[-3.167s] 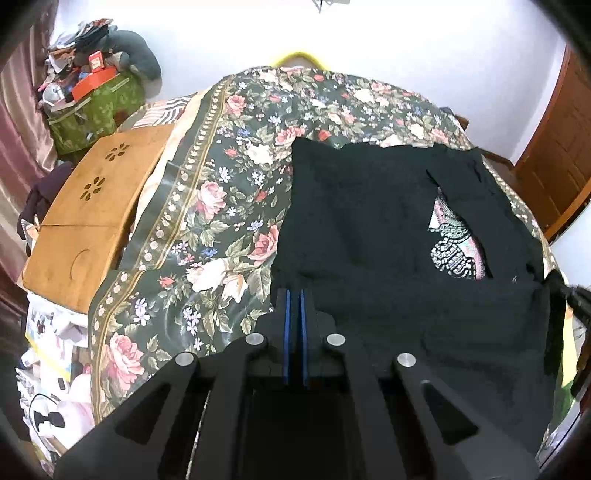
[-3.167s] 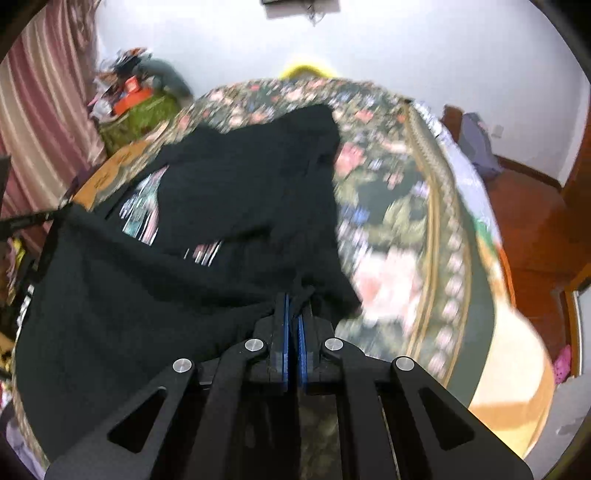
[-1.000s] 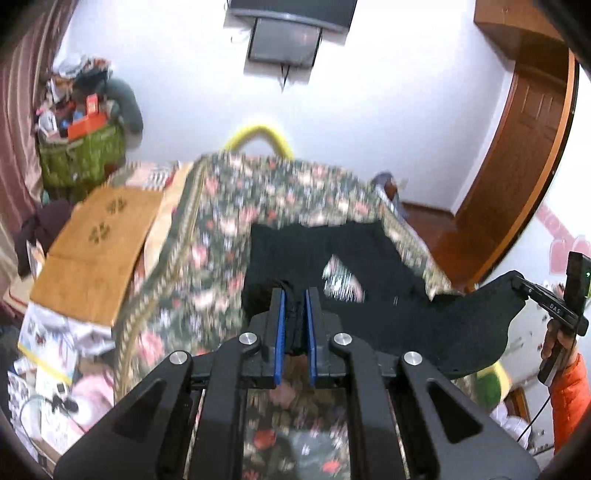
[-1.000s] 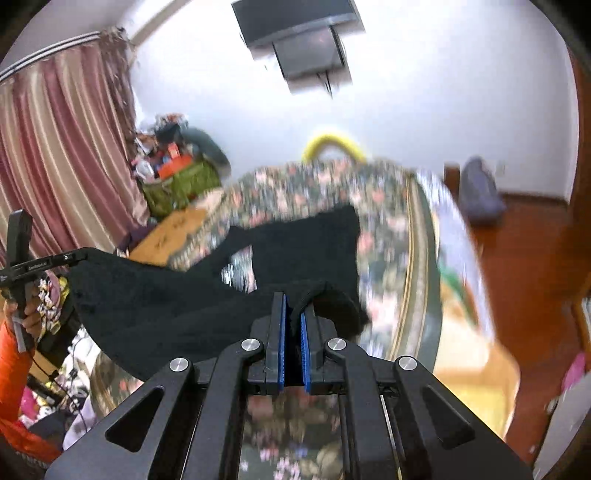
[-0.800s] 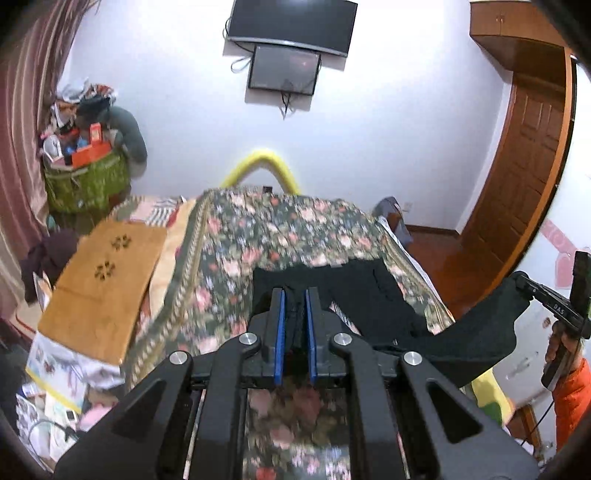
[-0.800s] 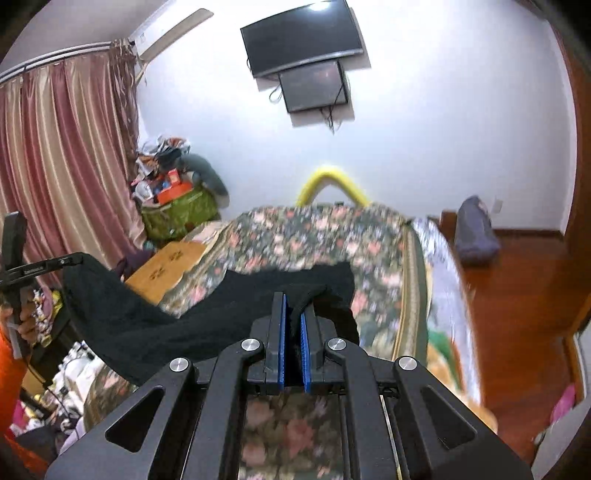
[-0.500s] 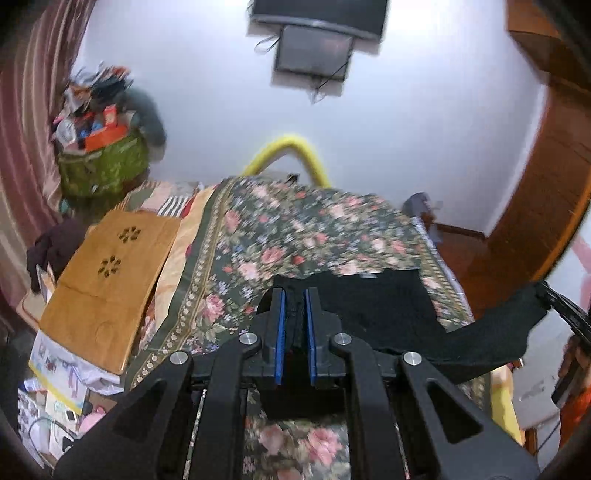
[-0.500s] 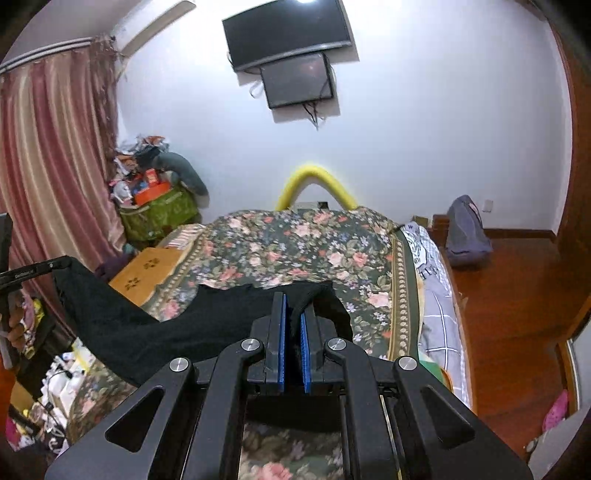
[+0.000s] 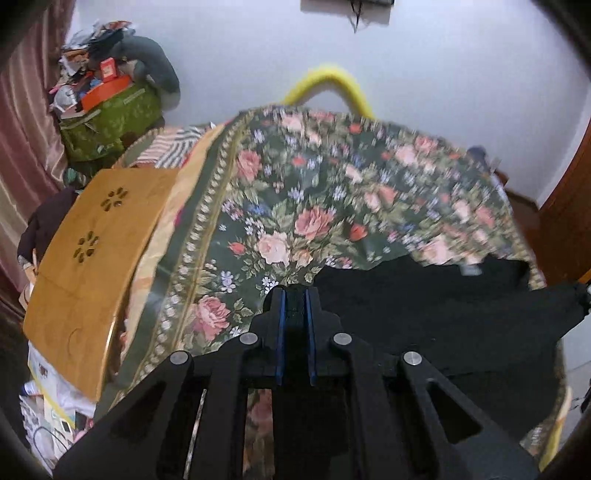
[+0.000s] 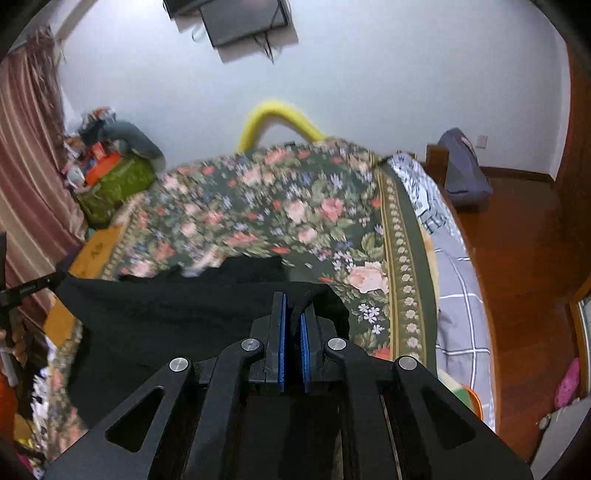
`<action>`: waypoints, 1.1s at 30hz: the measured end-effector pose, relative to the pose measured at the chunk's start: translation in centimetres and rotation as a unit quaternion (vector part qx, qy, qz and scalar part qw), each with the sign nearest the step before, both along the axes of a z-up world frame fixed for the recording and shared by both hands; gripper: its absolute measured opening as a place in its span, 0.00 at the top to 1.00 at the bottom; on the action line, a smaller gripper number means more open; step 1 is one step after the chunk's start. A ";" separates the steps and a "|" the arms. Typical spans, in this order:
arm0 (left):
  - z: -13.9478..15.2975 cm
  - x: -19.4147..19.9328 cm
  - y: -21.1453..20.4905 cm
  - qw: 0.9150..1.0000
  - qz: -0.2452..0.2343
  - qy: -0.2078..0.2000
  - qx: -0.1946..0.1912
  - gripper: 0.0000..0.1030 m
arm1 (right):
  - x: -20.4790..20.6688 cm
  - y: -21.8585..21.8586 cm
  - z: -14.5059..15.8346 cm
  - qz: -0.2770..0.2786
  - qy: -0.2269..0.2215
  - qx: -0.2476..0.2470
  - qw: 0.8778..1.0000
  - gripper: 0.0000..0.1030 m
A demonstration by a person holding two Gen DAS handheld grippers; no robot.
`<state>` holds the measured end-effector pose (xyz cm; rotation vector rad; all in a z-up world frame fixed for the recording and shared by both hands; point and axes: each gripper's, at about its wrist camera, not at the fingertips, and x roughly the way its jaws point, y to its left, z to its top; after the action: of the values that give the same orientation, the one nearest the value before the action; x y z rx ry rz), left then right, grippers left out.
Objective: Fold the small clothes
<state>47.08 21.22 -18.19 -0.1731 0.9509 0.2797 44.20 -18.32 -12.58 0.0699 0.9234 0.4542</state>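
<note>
Black fabric fills the lower right of the left wrist view: a black garment (image 9: 424, 321) stretched across the near part of the bed, its far edge lying on the floral bedspread (image 9: 314, 206). The left gripper (image 9: 294, 299) has its blue-lined fingers (image 9: 281, 332) closed on a fold of that cloth at the garment's left corner, in the lower centre of the frame. At the right edge of this view the cloth rises to a point where the other gripper takes it.

In the right wrist view the same garment (image 10: 166, 314) spreads from the lower centre toward the left edge, partly lifted off the bedspread (image 10: 295, 206). The right gripper (image 10: 293, 317) is clamped on a bunched edge of it, a strip of black cloth standing up between its fingers (image 10: 282, 343). At the far left a slim black bar (image 10: 31, 286) pulls the opposite corner taut; it carries small pale lettering, too blurred to read.

Around the bed: a yellow curved tube (image 9: 332, 83) at the head, a wooden board with flower-shaped cut-outs (image 9: 99, 240) in the left of the frame, a green bag heaped with clutter (image 9: 110, 114) in the upper left, a wall-mounted dark screen (image 10: 243, 16) at the top, and a grey checked sheet (image 10: 458, 302) hanging down the bed's right side above a wooden floor (image 10: 517, 258). No brand or label can be read.
</note>
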 end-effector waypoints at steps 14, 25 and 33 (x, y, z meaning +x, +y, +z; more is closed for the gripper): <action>-1.4 0.0 -0.3 0.999 -0.038 0.010 0.030 0.44 | -1.8 1.0 0.7 0.042 -0.047 -0.061 0.996 0.54; -6.0 -2.1 -6.2 0.986 -0.141 0.078 0.045 0.43 | -5.6 5.5 -4.4 0.144 0.023 -0.070 0.987 0.49; -6.0 3.9 -6.0 0.989 -0.104 0.082 0.067 0.43 | 0.6 7.3 -5.9 0.097 0.063 -0.048 0.992 0.48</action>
<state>50.99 15.23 -24.23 0.0735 1.1012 0.1661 44.81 -11.03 -18.52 -0.0806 1.0804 0.5896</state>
